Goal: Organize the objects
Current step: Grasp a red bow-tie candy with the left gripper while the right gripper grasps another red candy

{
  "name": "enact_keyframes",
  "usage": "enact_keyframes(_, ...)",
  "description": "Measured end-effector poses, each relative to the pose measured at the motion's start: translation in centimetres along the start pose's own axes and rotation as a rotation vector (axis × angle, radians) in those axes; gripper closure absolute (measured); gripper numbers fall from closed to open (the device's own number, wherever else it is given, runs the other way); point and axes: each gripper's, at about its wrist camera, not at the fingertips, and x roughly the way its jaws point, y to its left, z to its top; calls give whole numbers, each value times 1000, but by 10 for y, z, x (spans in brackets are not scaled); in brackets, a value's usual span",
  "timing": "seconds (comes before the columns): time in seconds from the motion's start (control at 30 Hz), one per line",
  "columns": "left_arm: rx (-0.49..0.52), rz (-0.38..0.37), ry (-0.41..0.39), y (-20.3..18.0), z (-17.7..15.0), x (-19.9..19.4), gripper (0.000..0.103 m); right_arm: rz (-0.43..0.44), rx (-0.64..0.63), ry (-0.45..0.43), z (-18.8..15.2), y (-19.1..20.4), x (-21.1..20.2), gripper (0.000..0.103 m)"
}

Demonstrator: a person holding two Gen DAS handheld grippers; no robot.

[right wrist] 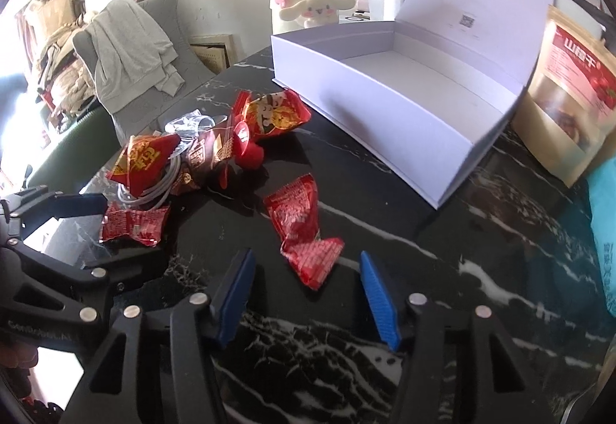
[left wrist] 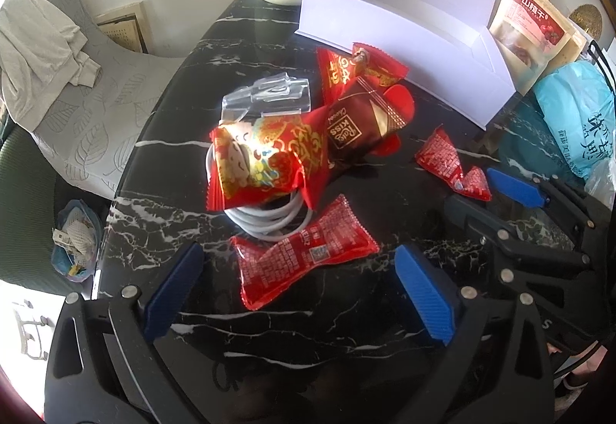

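Both tongs (left wrist: 296, 293) (right wrist: 308, 293) open; white box (right wrist: 404, 93) empty.

Glossy black marble tabletop (right wrist: 442, 231); shiny red foil wrappers (left wrist: 304, 254); matt white card box (right wrist: 385, 85); ribbed blue tool pads (right wrist: 379, 299).

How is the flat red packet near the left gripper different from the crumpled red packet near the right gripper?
The flat red packet lies smooth beside the white cable; the crumpled red packet is twisted and lies alone. Both have white print and rest on the black marble table.
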Motion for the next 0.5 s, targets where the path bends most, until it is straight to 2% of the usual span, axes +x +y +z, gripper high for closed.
enact_keyframes(0.17, 20, 19, -4, -3, 2, 3, 4, -6, -21, 0, 5, 1, 5, 57)
enact_keyframes(0.3, 59, 64, 4, -8, 3, 6, 7, -7, -35, -2, 6, 4, 5, 70)
enact_keyframes(0.37, 62, 59, 0, -8, 3, 5, 11, -6, -34, -1, 6, 4, 5, 70)
enact_keyframes(0.5, 69, 52, -18, -8, 1, 1, 27, -2, -37, 1, 5, 4, 4, 70)
